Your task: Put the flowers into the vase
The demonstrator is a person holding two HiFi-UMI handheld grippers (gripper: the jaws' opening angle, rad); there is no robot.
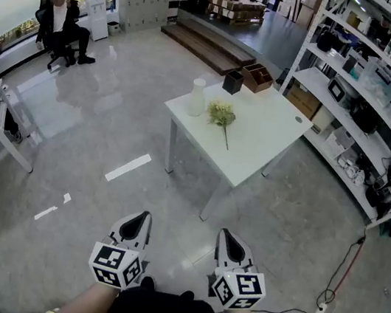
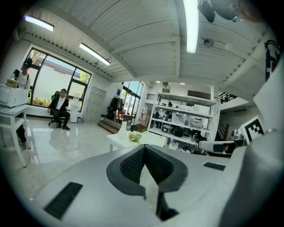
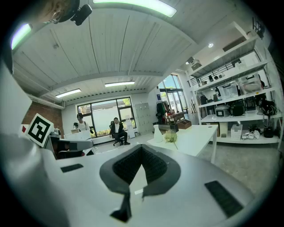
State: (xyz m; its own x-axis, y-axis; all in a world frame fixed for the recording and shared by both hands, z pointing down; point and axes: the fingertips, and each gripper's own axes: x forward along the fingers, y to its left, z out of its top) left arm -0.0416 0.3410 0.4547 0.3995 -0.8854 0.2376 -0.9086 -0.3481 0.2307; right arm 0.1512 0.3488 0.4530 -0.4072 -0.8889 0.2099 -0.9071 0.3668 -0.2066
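Observation:
A white vase [image 1: 197,97] stands upright on the white table [image 1: 257,148], several steps ahead of me. Beside it, to its right, lies a bunch of pale yellow-green flowers [image 1: 222,114] with the stem toward the near edge. My left gripper [image 1: 141,216] and right gripper [image 1: 228,234] are held side by side low in front of me, far short of the table, both shut and empty. The left gripper view shows the left gripper [image 2: 143,147] with the vase [image 2: 123,131] and flowers [image 2: 134,137] far off. Past the right gripper [image 3: 142,147], the right gripper view shows the vase [image 3: 158,133] and flowers [image 3: 171,136].
A black box [image 1: 232,82] and a brown wooden box [image 1: 257,77] sit at the table's far corner. Stocked shelves [image 1: 359,76] line the right side. A person sits on a chair [image 1: 60,23] far left. A cable with a power strip [image 1: 318,310] lies on the floor at right.

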